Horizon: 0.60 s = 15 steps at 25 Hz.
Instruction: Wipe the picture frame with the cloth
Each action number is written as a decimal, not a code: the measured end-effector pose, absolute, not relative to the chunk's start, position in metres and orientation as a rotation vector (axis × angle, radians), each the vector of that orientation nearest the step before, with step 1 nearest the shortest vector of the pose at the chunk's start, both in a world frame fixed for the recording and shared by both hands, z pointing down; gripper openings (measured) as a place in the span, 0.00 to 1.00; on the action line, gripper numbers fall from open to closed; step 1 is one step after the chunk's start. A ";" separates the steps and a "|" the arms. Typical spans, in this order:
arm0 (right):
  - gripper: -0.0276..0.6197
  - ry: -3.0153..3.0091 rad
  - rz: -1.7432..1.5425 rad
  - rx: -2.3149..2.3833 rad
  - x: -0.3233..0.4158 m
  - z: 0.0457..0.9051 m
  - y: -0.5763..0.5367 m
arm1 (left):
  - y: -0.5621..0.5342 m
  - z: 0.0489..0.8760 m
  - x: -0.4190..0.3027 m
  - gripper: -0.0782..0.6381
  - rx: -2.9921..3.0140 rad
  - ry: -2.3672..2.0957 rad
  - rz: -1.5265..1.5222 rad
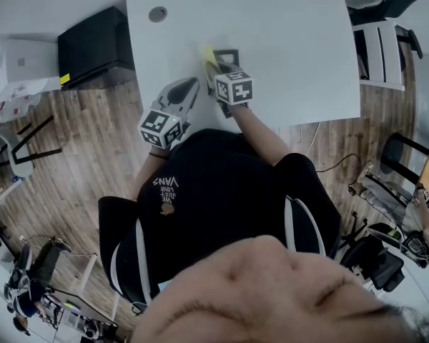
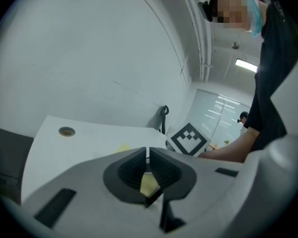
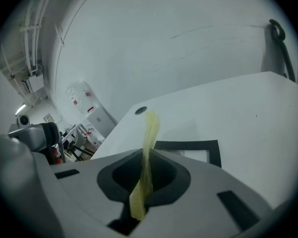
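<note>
A black picture frame (image 1: 229,54) lies flat on the white table (image 1: 293,41); in the right gripper view it (image 3: 188,146) sits just beyond the jaws. My right gripper (image 3: 146,156) is shut on a yellow cloth (image 3: 150,129), which stands up out of the jaws. In the head view the cloth (image 1: 209,53) hangs over the frame's left edge, ahead of the right gripper (image 1: 214,70). My left gripper (image 1: 191,86) hovers at the table's near edge, left of the frame. Its jaws (image 2: 147,153) are shut on nothing, and the cloth (image 2: 147,184) shows behind them.
A round cable hole (image 1: 157,13) is at the table's far left corner. A black cabinet (image 1: 96,45) stands left of the table, and a chair (image 1: 379,48) is at its right. The person's body presses against the near edge.
</note>
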State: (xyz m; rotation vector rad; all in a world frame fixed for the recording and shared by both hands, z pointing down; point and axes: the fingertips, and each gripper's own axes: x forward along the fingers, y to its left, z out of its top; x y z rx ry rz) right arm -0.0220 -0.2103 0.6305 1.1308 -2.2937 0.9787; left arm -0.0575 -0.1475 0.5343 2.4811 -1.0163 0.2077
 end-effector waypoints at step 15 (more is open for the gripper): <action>0.08 -2.204 0.979 1.209 0.012 0.635 -0.215 | -0.143 0.536 -0.055 0.15 2.491 -0.991 0.227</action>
